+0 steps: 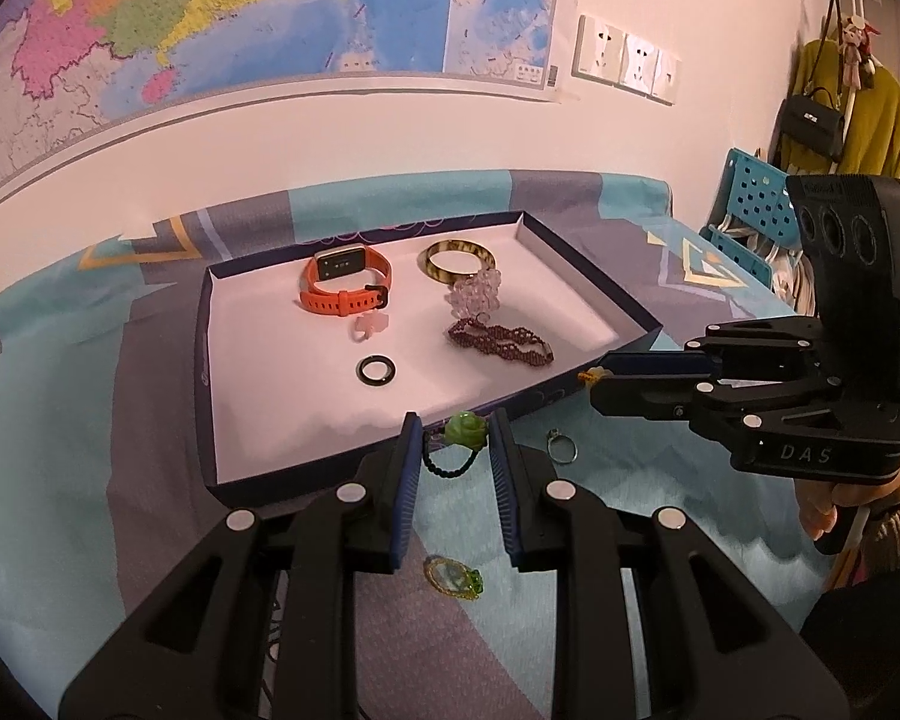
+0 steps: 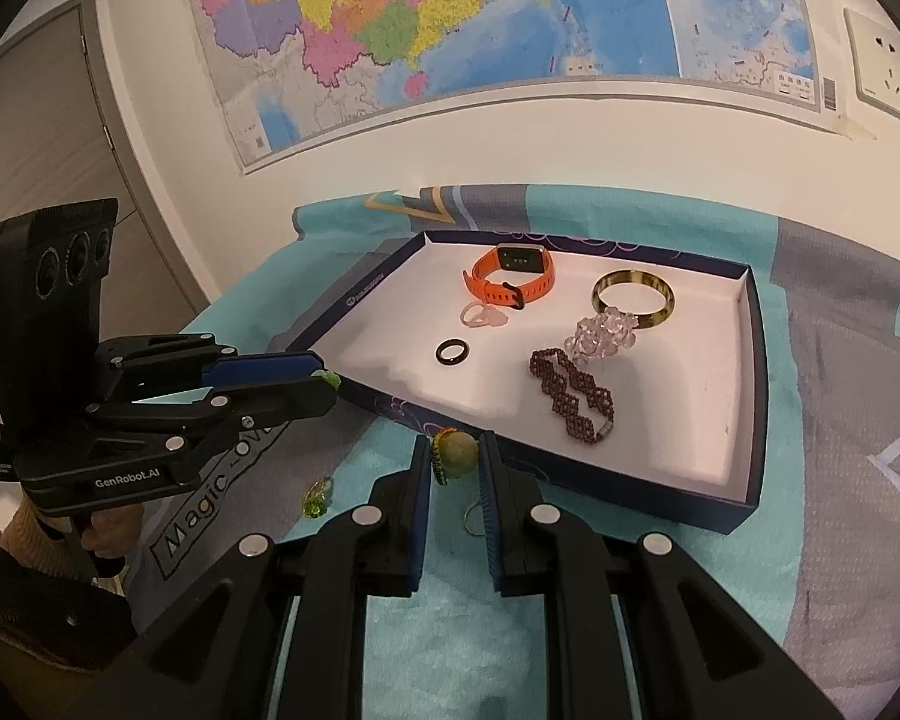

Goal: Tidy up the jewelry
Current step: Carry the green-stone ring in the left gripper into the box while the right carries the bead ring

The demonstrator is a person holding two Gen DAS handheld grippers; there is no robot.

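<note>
A navy box (image 1: 207,372) with a white floor holds an orange watch (image 1: 345,282), a brown bangle (image 1: 456,258), a clear crystal bracelet (image 1: 477,294), a maroon beaded bracelet (image 1: 501,345), a black ring (image 1: 376,370) and a pink ring (image 1: 369,324). My left gripper (image 1: 455,429) is shut on a green flower ring (image 1: 467,427), whose black cord loop hangs below, just before the box's near rim. My right gripper (image 2: 453,441) is shut on a pale bead ring (image 2: 459,451) with a braided cord, near the box's front edge (image 2: 510,450).
On the patterned cloth (image 1: 630,480) in front of the box lie a silver ring (image 1: 561,447) and a small green-and-gold ornament (image 1: 453,579). A wall with a map stands behind the table. A blue perforated rack (image 1: 750,192) and hanging clothes are at the far right.
</note>
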